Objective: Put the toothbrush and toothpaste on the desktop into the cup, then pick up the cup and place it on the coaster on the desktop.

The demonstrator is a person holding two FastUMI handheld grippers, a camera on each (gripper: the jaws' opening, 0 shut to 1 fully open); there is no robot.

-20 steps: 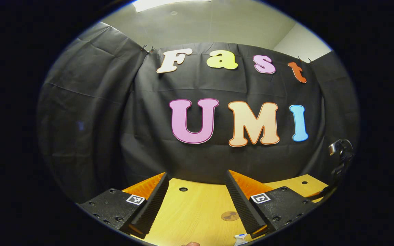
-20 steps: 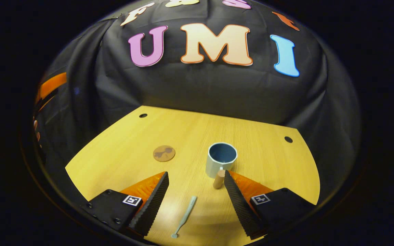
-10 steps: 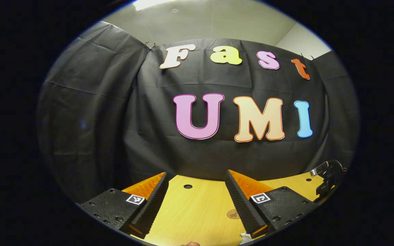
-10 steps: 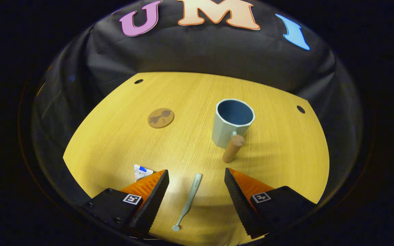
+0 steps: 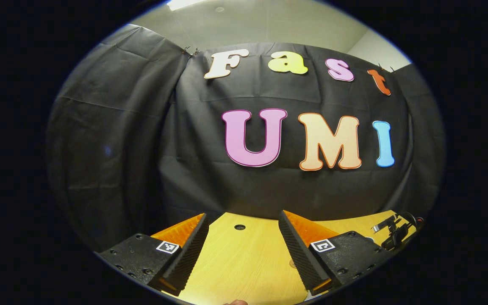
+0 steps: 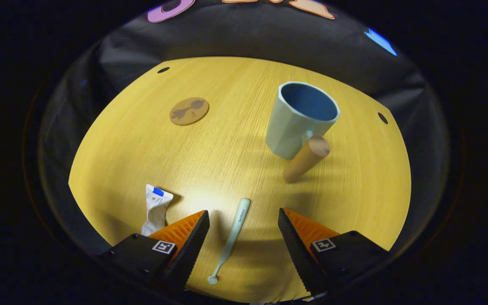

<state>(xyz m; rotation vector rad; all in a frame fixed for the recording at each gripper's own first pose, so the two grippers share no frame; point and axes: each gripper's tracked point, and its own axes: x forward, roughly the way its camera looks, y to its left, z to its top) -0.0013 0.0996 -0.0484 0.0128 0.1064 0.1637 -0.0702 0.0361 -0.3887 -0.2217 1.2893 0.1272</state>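
In the right gripper view a pale green toothbrush (image 6: pixel 232 236) lies on the wooden desktop (image 6: pixel 227 144), between the open fingers of my right gripper (image 6: pixel 244 224), which hovers above it. A white toothpaste tube (image 6: pixel 155 207) lies just left of the left finger. Farther off stands a pale cup (image 6: pixel 299 118) with a blue inside and a wooden handle. A round brown coaster (image 6: pixel 189 111) lies to its left. In the left gripper view my left gripper (image 5: pixel 244 226) is open over the desktop (image 5: pixel 244 262), and the other gripper (image 5: pixel 394 231) shows at the right edge.
The desktop has small round holes near its far corners (image 6: pixel 163 70) (image 6: pixel 382 117). Black cloth closes the booth behind the desk. A fingertip of a hand (image 5: pixel 235 302) shows at the bottom of the left gripper view.
My right gripper has moved forward and tilted down over the desk; cup, coaster and toothbrush look nearer, and the toothpaste has come into sight. The left gripper view has drifted slightly left.
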